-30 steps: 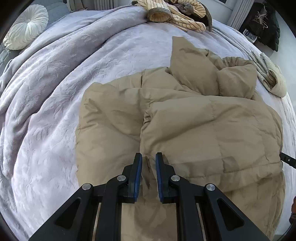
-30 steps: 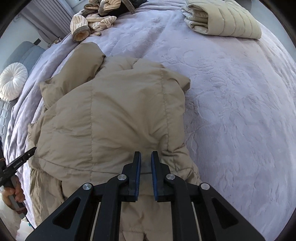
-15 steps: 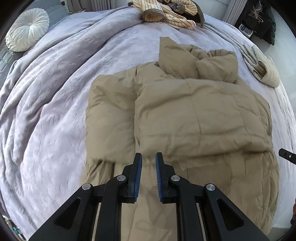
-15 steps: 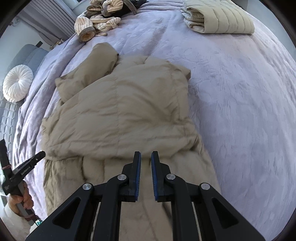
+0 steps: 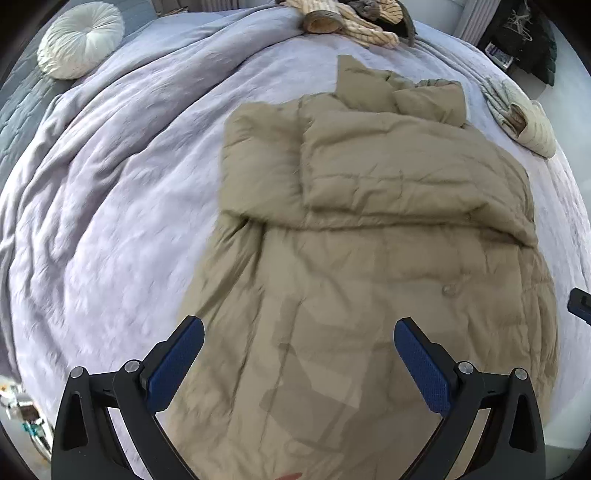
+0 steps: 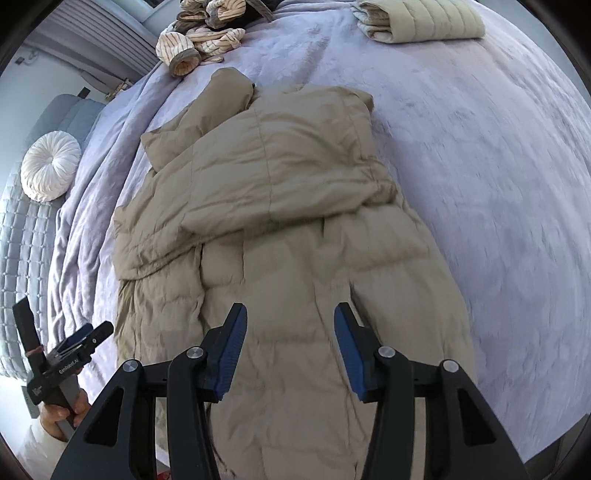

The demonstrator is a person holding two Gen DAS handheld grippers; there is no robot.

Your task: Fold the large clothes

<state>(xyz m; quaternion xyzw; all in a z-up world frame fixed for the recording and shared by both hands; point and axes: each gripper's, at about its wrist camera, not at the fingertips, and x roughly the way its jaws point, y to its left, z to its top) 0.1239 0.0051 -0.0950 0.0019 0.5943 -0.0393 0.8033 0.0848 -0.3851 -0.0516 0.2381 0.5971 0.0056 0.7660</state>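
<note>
Both the left gripper [image 5: 298,354] and right gripper [image 6: 290,345] gape empty, lower frame; we next pinch the coat [image 5: 369,229] hem evenly.

Left claw [image 5: 297,341] hung wide open, empty, over near end of tan puffer coat [image 5: 369,229] on lilac bed [image 5: 129,184]; far half folded over; round white cushion [image 5: 79,38] far left.

Bed [image 5: 140,192], lilac cover: tan puffer coat [image 5: 369,236] centre, striped clothes [image 6: 207,40] far edge, folded cream jacket [image 6: 421,20] far corner.
</note>
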